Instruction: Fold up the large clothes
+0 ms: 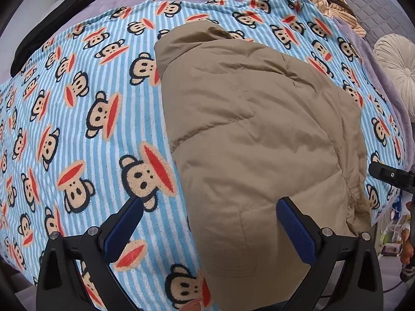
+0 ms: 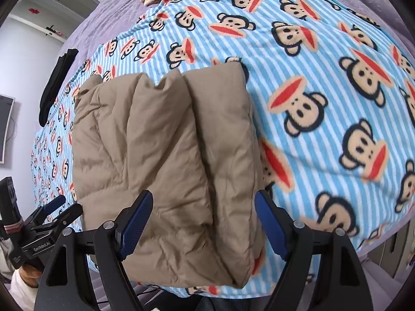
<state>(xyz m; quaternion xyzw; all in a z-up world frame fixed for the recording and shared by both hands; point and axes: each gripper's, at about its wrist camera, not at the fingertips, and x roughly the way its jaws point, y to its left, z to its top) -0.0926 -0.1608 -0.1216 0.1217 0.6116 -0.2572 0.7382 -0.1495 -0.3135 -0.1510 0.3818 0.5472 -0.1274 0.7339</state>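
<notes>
The puffy tan quilted jacket (image 2: 166,171), folded into a thick bundle, lies on the monkey-print blue striped blanket (image 2: 324,83) at the bed's near edge. The left gripper (image 1: 210,223) and right gripper (image 2: 203,223) both hover spread wide, holding nothing. Unpressed, the springy padding may puff its layers open, or the bundle could slide off that edge.

- tan padded jacket (image 1: 259,140): bottom edge cut off by frame in left wrist view
- monkey blanket (image 2: 324,83): part under jacket hidden; right side motion-blurred in right wrist view
- right gripper (image 1: 389,176): only a black tip at frame edge in left wrist view, jaws unseen there
- black garment (image 1: 49,28): type unclear
- shelf items (image 2: 53,29): too small to tell
</notes>
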